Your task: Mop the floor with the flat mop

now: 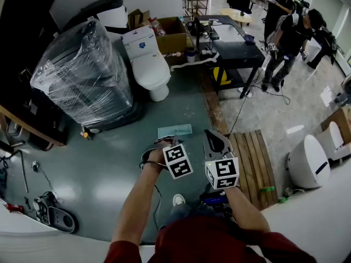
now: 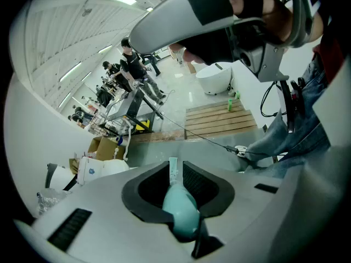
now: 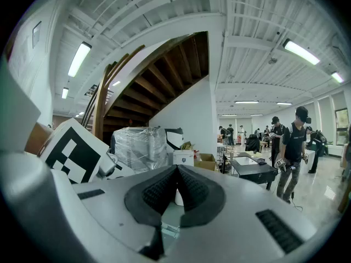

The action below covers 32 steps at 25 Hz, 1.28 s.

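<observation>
The left gripper has its black ribbed jaws clamped on the pale teal rounded handle of the flat mop, which fills the gap between the pads and pokes out past their tips. In the head view, the mop's pale teal rectangular head lies flat on the grey-green painted floor just ahead of both grippers, a little to the left of the right one. The right gripper sits just beside the left, apart from the handle, with its jaws pressed together at the tips. Only a narrow opening is left behind the tips, and no object can be made out gripped there. Beyond the mop head stands a white ceramic toilet with its lid down. To the left of it is a large bulky load wrapped in clear plastic film. On the right, a slatted wooden platform lies on the ground next to the painted floor, and a black metal table stands farther back. Several people in dark clothes stand near that table.
</observation>
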Available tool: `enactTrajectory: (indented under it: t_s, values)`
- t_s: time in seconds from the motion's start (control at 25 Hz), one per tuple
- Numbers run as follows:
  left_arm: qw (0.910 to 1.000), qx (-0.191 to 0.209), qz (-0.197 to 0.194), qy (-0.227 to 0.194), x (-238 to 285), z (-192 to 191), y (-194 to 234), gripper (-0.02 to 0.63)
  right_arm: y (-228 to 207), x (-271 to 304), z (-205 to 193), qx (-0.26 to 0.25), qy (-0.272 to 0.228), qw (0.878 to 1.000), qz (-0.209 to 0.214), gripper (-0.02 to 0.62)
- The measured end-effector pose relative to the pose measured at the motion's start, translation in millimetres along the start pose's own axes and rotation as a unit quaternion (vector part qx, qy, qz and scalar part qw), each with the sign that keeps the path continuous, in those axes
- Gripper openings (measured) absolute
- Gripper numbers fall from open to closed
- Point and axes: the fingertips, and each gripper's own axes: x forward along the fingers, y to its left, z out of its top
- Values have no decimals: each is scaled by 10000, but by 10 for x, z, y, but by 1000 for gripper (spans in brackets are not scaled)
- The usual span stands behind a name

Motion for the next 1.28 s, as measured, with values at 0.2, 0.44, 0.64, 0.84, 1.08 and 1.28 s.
enactTrajectory:
  t_s: [0.2, 0.44, 0.64, 0.84, 1.08, 1.28]
  values:
    - [10000, -50, 22, -36, -27, -2, 23, 87, 6, 21, 0, 38, 6, 10000, 21, 17]
    - [9999, -33, 92, -75, -15, -11, -78, 86, 8, 78, -8, 69, -23, 10000, 33, 17]
    - [9997, -181, 132, -140, -4, -6, -45, 84, 60, 126, -63, 25, 48, 9999, 100, 17]
    - [9995, -228, 117, -197, 21, -18, 23, 78, 81, 177, -116, 72, 67, 9999, 133, 17]
    - [9994, -184, 110, -256, -22, -132, 81, 71, 206, 293, -107, 81, 115, 9999, 92, 17]
    - [9996, -81, 155, -240, 88, -306, 131, 72, 292, 406, -157, 85, 153, 9998, 36, 17]
